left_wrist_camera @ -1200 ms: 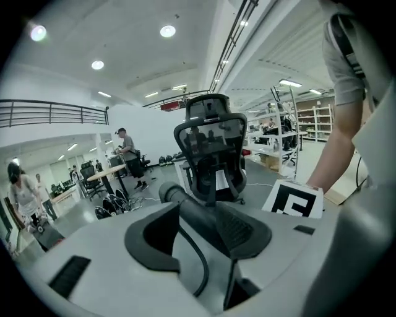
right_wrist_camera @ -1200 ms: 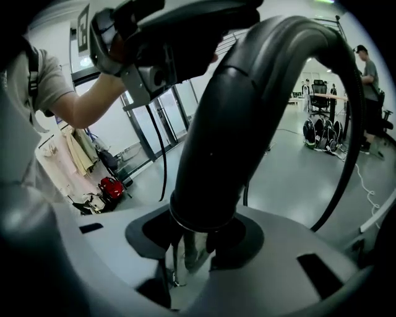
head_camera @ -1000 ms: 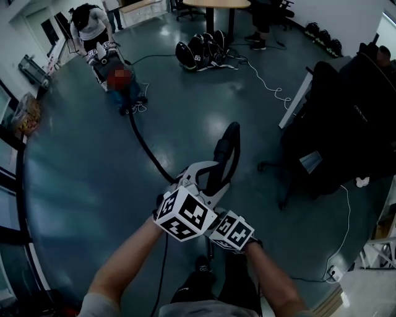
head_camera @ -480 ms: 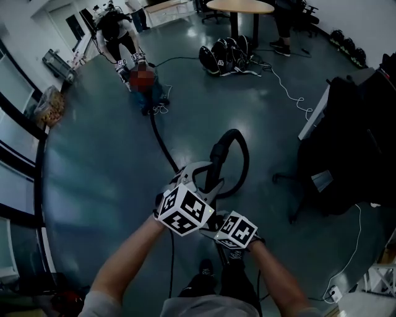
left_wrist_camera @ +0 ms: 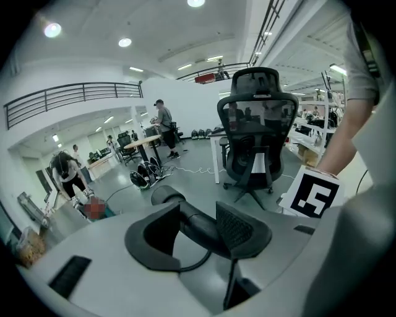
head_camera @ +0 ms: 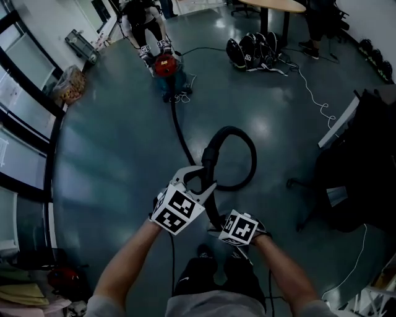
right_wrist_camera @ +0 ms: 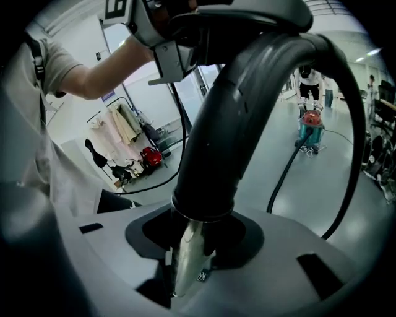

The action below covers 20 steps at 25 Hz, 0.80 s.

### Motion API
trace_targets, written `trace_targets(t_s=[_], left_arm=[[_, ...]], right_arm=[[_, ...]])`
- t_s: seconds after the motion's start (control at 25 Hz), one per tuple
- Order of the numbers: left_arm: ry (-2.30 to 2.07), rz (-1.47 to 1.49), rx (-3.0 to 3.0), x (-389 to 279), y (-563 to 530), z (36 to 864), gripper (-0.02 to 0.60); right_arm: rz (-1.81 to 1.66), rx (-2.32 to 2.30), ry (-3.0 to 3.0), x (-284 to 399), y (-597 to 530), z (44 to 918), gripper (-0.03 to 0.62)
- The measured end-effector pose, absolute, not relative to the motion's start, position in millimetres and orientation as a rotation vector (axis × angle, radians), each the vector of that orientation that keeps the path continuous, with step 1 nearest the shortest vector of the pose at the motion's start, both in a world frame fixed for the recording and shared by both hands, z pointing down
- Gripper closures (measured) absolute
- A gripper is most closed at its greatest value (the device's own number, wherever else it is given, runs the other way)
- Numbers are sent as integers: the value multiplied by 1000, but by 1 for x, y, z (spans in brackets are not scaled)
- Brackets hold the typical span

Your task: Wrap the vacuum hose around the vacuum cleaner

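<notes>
**Hose.** The hose (head_camera: 210, 153) is black. In the head view it runs from the vacuum (head_camera: 166, 65), which has a red top and stands well away on the grey floor (head_camera: 105, 161), in a nearly straight line toward the wearer. Near the grippers it rises off the floor and forms one open loop. The end section is thicker, rigid and curved, with a smooth, slightly glossy surface. It ends in a cuff, from which a bright metal tube (right_wrist_camera: 185, 263) projects. Ribbing along the floor run cannot be made out. No turn of hose is seen around the vacuum.

**Left gripper.** The left gripper (left_wrist_camera: 199, 228) is clamped on the curved black section. The section passes between the two dark pads and is pressed from both sides.

**Right gripper.** The right gripper (right_wrist_camera: 187, 266) is pinched on the metal tube, just below the cuff. The curved section arches up and away from it.

**Position.** The two grippers are held close together, the left one higher on the hose.

**Surroundings.** A person (head_camera: 145, 18) is bent over the vacuum.
</notes>
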<state>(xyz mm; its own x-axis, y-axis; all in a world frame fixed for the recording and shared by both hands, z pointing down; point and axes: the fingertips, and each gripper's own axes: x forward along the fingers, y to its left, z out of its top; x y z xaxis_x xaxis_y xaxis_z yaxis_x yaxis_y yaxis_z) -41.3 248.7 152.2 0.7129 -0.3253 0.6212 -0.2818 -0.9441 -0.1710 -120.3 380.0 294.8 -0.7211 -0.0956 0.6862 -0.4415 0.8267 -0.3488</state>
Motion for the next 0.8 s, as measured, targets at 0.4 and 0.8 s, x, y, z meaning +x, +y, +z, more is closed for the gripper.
trace_targets(t_s=[0.4, 0.8], left_arm=[[675, -1045, -3051, -135, 187, 211, 403], [707, -978, -3187, -213, 113, 234, 403]], right_arm=[[665, 74, -2164, -165, 351, 343, 454], [686, -37, -2026, -212, 289, 353, 454]])
